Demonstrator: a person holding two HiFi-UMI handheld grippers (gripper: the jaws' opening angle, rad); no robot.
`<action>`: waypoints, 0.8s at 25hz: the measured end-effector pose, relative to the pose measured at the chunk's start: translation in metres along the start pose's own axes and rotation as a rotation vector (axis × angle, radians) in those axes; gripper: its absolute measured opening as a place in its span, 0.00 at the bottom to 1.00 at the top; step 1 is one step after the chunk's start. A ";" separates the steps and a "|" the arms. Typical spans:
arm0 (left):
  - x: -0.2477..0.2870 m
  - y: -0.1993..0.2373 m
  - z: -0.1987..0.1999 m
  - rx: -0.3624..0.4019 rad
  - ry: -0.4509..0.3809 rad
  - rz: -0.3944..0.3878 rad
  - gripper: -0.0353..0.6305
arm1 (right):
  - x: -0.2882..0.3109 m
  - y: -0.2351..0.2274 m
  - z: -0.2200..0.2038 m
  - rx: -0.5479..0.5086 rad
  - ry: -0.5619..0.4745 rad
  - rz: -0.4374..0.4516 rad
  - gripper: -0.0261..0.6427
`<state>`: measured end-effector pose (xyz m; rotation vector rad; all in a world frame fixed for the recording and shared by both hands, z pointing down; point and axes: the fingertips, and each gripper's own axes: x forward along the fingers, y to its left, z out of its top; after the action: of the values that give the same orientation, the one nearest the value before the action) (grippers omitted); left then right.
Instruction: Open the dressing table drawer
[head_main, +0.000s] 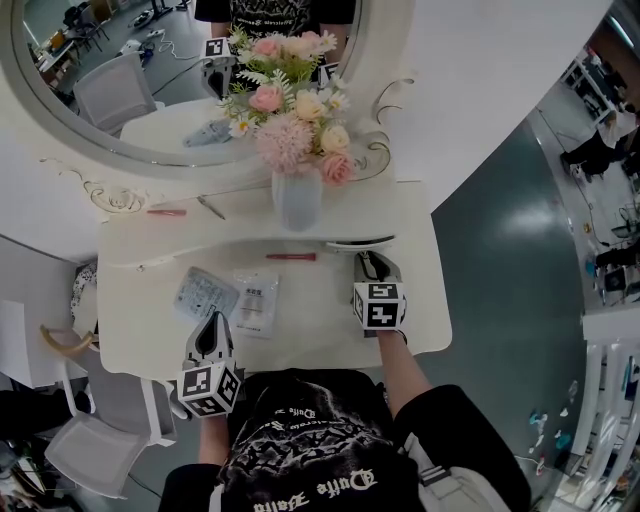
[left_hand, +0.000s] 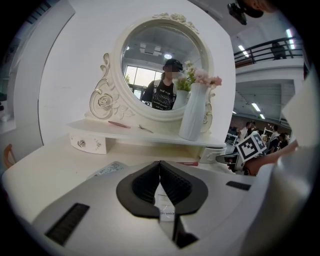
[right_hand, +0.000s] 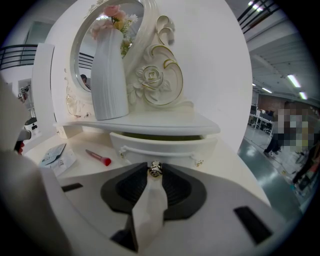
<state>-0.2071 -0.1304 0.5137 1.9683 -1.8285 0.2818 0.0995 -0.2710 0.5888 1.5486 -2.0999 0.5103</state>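
White lacquer covers the dressing table, whose right-hand drawer stands a little way out from under the shelf. A narrow gap shows above the drawer front. The right gripper has its jaws clamped on the drawer's small metal knob. The left gripper sits low over the tabletop near the front edge, its jaws together with nothing gripped, just beside two flat packets. A red-tipped stick lies on the tabletop left of the drawer. A white vase of pink and cream flowers stands on the shelf before the round mirror.
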 end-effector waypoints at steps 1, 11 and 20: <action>0.000 0.000 0.000 0.000 -0.001 0.001 0.08 | 0.000 0.000 0.000 0.000 -0.002 0.000 0.19; -0.002 0.001 -0.003 -0.005 0.000 0.003 0.08 | -0.004 0.001 -0.003 -0.008 -0.001 -0.002 0.19; -0.006 0.002 -0.006 -0.012 0.000 0.007 0.08 | -0.008 0.002 -0.006 -0.006 -0.001 -0.003 0.19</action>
<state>-0.2091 -0.1224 0.5169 1.9544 -1.8329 0.2729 0.1001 -0.2612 0.5891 1.5493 -2.0973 0.5018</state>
